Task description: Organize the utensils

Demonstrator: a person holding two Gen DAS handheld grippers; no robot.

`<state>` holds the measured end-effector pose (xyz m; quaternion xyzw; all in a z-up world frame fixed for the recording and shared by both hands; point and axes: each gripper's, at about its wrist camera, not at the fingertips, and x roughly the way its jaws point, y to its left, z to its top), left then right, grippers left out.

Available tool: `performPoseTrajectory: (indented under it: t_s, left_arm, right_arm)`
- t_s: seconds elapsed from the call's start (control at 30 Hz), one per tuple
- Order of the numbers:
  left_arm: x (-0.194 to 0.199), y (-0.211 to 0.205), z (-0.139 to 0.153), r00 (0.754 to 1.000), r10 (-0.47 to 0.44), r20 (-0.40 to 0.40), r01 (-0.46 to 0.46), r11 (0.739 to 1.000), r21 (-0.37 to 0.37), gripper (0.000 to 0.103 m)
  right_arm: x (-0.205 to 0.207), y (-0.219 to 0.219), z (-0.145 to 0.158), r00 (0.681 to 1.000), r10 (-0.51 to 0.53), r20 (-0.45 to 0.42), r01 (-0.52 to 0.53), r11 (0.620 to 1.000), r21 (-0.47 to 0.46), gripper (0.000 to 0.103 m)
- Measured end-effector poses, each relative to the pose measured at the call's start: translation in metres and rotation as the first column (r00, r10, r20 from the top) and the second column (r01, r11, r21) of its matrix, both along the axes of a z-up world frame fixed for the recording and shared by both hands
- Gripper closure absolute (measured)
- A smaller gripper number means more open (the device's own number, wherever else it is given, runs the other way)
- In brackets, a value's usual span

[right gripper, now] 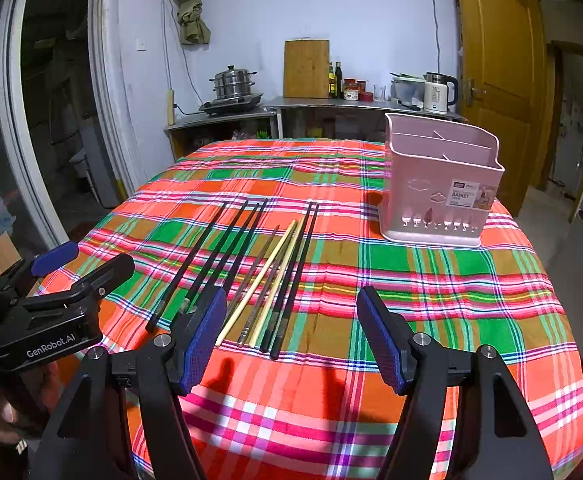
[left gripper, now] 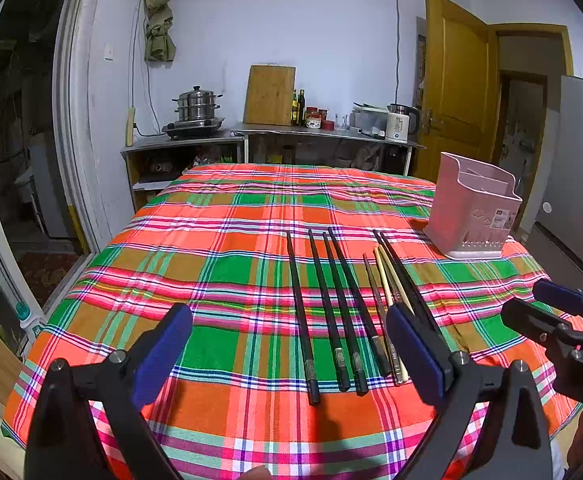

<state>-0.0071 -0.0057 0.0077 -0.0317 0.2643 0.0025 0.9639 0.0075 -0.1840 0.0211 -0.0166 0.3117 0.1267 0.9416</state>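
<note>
Several chopsticks lie side by side on the plaid tablecloth: black ones [left gripper: 333,312] [right gripper: 211,248], a grey metal pair [left gripper: 375,304] [right gripper: 257,268] and pale wooden ones [left gripper: 389,292] [right gripper: 267,272]. A pink utensil basket [left gripper: 473,212] [right gripper: 439,180] with inner dividers stands upright at the right, beyond them. My left gripper [left gripper: 291,352] hovers open over the near ends of the chopsticks, holding nothing. My right gripper [right gripper: 291,336] is open and empty just right of the chopstick ends; it also shows at the right edge of the left wrist view [left gripper: 547,308].
The tablecloth [left gripper: 219,240] [right gripper: 431,288] covers the whole table, whose edges fall away left and right. Behind it a steel counter [left gripper: 323,132] carries a steamer pot [left gripper: 197,106], cutting board [right gripper: 305,68], bottles and a kettle [right gripper: 437,94]. A yellow door [right gripper: 495,80] stands open at right.
</note>
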Motion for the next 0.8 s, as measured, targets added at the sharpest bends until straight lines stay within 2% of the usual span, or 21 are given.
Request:
performPoseTrajectory:
  t_s: [0.57, 0.8]
  left_arm:
    - [0.005, 0.005, -0.008, 1.000, -0.013, -0.015, 0.013, 1.000, -0.011, 0.004]
    - [0.015, 0.010, -0.012, 0.998, -0.035, -0.048, 0.034, 0.999, -0.026, 0.004]
  right_arm:
    - [0.005, 0.003, -0.006, 1.000, 0.003, -0.014, -0.003, 1.000, -0.003, 0.035]
    - [0.014, 0.005, -0.010, 0.999, 0.005, -0.031, -0.005, 1.000, -0.008, 0.035]
